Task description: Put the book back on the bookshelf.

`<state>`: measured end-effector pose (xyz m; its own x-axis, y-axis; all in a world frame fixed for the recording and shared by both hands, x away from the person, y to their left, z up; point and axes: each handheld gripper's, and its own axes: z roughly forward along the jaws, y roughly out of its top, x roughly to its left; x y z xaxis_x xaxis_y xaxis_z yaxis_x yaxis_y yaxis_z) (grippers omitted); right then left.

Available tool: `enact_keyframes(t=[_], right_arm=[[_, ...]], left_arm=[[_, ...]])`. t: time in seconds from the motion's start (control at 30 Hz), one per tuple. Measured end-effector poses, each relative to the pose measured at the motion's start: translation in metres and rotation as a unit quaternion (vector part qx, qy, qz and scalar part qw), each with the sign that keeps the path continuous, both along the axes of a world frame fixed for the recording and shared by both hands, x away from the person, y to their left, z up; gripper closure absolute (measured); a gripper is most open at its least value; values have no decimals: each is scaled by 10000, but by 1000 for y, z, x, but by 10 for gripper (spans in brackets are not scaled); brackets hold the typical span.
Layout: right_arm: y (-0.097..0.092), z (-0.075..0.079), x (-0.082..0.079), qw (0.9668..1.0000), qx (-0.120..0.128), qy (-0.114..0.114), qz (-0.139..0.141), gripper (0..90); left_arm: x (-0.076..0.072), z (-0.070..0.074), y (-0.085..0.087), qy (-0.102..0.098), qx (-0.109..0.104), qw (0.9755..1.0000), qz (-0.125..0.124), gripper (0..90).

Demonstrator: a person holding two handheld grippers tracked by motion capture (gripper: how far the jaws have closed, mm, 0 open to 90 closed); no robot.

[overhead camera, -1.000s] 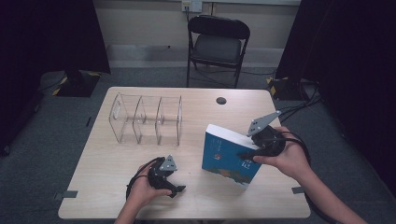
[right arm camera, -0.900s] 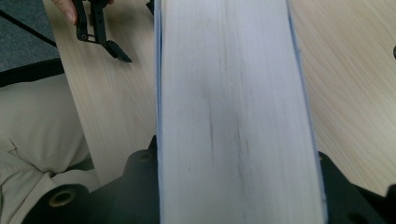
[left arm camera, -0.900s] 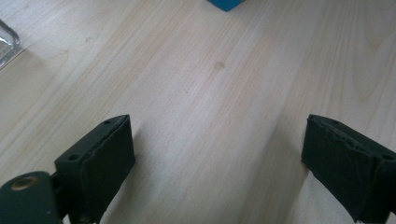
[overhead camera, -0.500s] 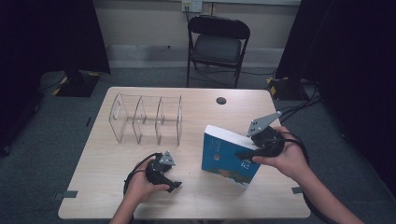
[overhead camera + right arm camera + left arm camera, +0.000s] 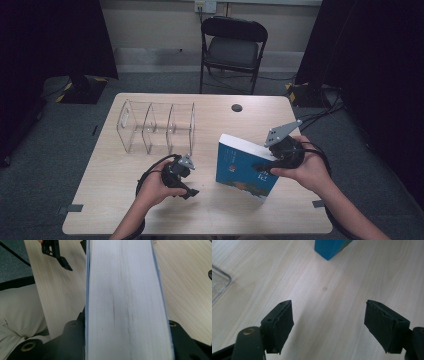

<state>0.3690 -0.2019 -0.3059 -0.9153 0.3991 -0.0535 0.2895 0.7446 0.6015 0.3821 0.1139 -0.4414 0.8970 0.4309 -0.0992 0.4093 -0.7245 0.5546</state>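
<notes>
1. The blue book (image 5: 246,169) is held upright on the counter (image 5: 300,125), right of the clear organizer (image 5: 156,127).
2. The right gripper (image 5: 267,167) is clamped across the book's page block.
3. The left gripper (image 5: 328,326), left of the book, has just been closing; its jaws are spread, with nothing between them.

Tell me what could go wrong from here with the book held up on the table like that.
1. The right hand-held gripper alone clamps the blue book, which stands tilted on its lower edge; it might pivot or slip.
2. The left hand-held gripper is open with nothing between its jaws, which have just been closing, so it gives no support.
3. The clear divider rack is light; a swinging book could shove it.
</notes>
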Motion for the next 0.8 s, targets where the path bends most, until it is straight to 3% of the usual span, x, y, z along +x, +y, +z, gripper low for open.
enact_keyframes(t=[0.27, 0.47, 0.57, 0.8], right_arm=[[0, -1, 0, 10000, 12, 15, 37, 556], [-1, -1, 0, 10000, 46, 44, 24, 549], [0, -1, 0, 10000, 32, 30, 46, 545], [0, -1, -1, 10000, -28, 51, 58, 539]], left_arm=[[6, 22, -10, 8, 217, 9996, -196, 235], [10, 39, -17, 0, 283, 9992, -297, 237], [11, 46, -21, 39, 216, 9993, -309, 236], [15, 62, -33, -46, 358, 9982, -484, 235]])
